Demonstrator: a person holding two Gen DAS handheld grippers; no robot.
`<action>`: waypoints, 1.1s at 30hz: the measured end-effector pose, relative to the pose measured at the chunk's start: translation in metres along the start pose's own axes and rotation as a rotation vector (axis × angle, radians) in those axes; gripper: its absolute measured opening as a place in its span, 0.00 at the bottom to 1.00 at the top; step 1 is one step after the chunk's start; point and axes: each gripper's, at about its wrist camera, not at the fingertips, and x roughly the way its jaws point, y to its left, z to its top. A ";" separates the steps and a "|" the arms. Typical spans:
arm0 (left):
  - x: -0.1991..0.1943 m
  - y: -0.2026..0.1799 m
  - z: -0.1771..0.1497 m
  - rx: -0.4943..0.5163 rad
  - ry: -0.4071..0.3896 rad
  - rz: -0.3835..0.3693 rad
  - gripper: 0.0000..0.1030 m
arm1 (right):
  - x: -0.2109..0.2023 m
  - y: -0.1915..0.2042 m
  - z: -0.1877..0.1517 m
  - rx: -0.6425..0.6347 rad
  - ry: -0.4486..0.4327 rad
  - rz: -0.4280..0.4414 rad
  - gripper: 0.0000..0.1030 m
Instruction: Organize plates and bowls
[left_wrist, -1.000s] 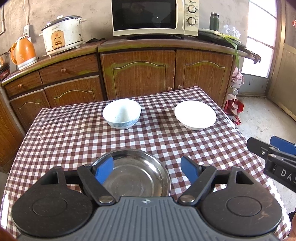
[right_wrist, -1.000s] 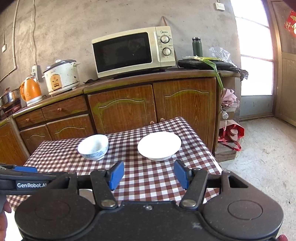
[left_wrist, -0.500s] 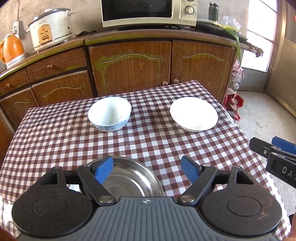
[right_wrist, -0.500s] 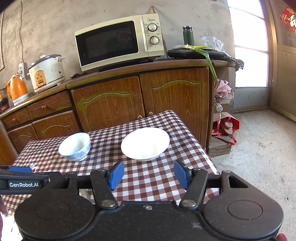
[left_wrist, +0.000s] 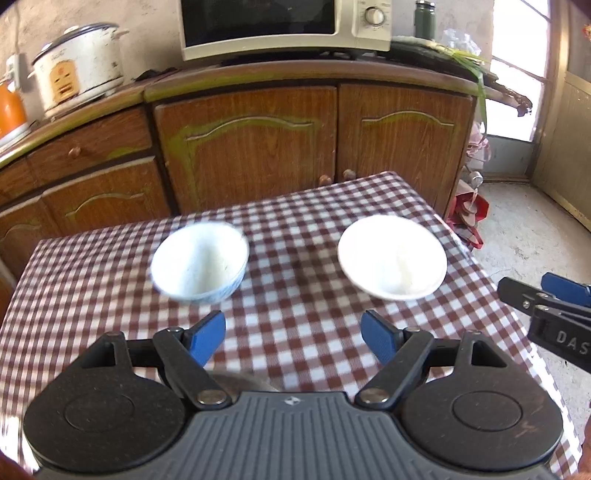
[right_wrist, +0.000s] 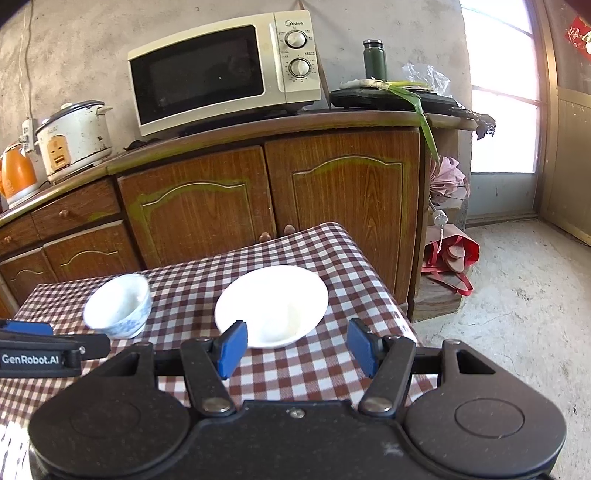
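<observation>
Both grippers' fingers (left_wrist: 208, 336) spread empty over checked cloth (left_wrist: 303, 325), blue-patterned bowl (left_wrist: 199, 267) and white bowl (left_wrist: 392, 256) unobstructed ahead

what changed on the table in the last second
Both grippers advanced over the checked table toward the far dishes: the left gripper passed the steel bowl, and the right gripper neared the white plate. Nothing was grasped; both jaws stayed open, and the blue-patterned bowl stayed put.

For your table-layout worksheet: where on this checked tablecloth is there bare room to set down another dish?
Free: the cloth between the blue-patterned bowl and the white plate, the strip behind both toward the cabinets, and the stretch left of the bowl. Crowded: the near edge, where the steel bowl sits under the open left gripper.
</observation>
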 end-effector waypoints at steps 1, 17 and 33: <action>0.004 -0.002 0.004 0.007 -0.003 -0.001 0.80 | 0.005 -0.001 0.002 0.001 -0.001 -0.006 0.70; 0.109 -0.007 0.027 -0.007 0.066 -0.048 0.78 | 0.101 -0.026 0.010 0.037 0.081 -0.025 0.70; 0.181 -0.016 0.042 -0.005 0.102 -0.124 0.66 | 0.182 -0.039 0.000 0.153 0.161 -0.005 0.70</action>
